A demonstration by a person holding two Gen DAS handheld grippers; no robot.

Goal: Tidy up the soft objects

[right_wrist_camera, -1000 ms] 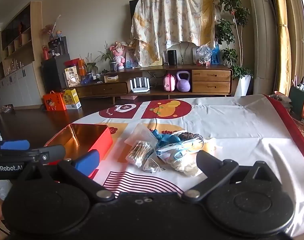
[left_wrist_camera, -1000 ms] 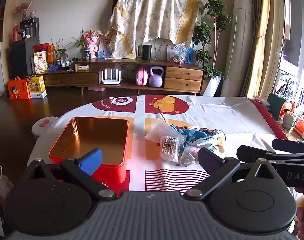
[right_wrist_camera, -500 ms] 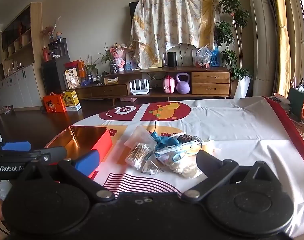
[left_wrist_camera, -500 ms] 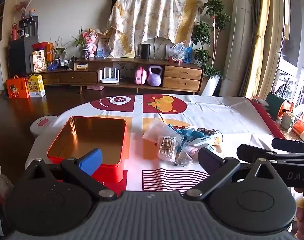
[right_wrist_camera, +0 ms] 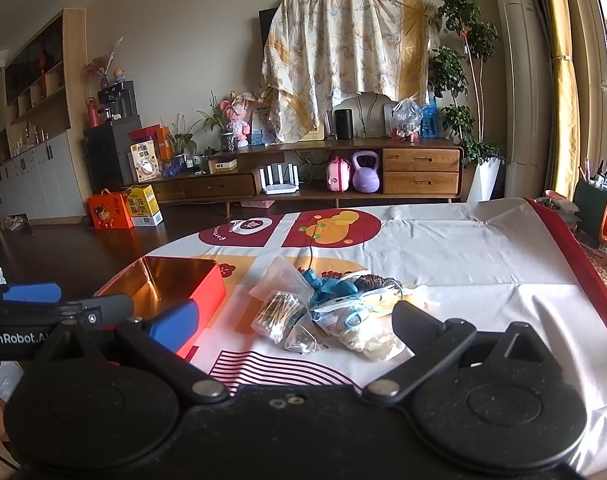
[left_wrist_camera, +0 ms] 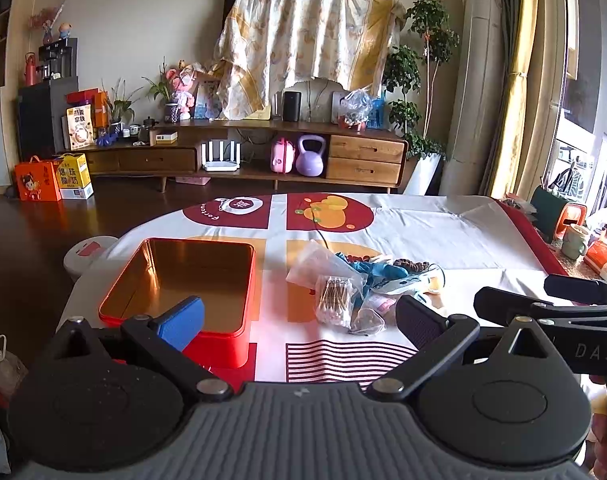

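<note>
Left gripper: one; its two fingers are spread wide, hold nothing and touch nothing, raised over the near edge of the worktop.
Right gripper: one; fingers just as wide apart, empty, in front of the pile.
Red tin: one, rectangular, lidless, gold inside, nothing in it; it sits on the left part of the worktop, just beyond the left gripper's blue finger pad.
Pile of soft objects: one heap, to the right of the red tin and apart from it, near the middle of the worktop.
Cotton swabs: one clear bag of wooden-stemmed swabs at the near left of the pile.
Small clear packets: perhaps two, crumpled at the near edge; the count is hard to tell.
Blue cloth: one bunched piece behind the swabs, beside a dark woven item.
Cream knit piece: one, at the pile's near right.
Tablecloth: one, white with red and orange patches, covering the worktop.
</note>
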